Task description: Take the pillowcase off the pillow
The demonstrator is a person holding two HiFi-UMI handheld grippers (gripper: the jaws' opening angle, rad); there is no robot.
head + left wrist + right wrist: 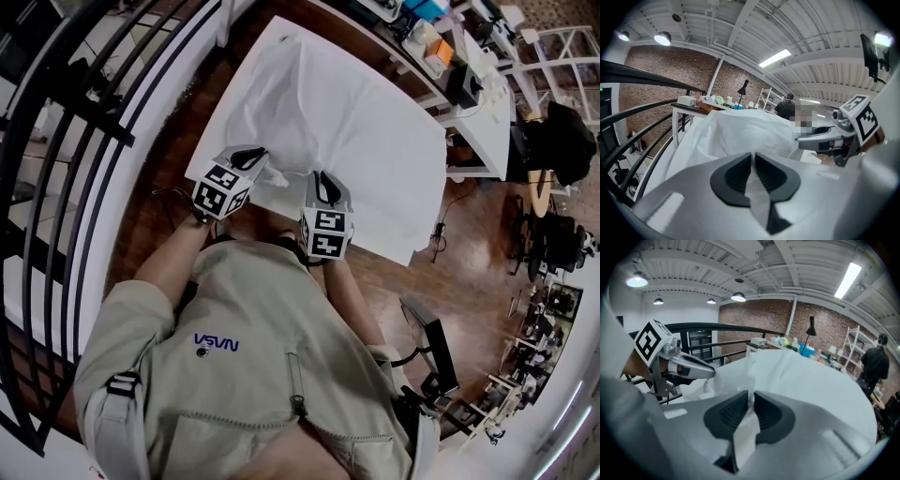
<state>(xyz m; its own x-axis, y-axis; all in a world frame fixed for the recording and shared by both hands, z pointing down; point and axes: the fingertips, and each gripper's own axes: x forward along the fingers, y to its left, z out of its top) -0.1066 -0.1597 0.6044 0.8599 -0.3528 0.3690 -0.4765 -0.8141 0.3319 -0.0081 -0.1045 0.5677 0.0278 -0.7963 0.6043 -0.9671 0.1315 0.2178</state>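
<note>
— Pinching what, with the left gripper [753, 158]?
— White pillowcase [740, 131] cloth, clamped tight between both pads; bulk heaped just ahead of the tips.
— And the right gripper [751, 398]?
— Nipping a fold of the same pillowcase, jaws nearly together, cloth trailing back through the gap.
— Rest of it where?
— Bunched ahead and to its left, toward the other gripper, on the white tabletop [394, 159].
</note>
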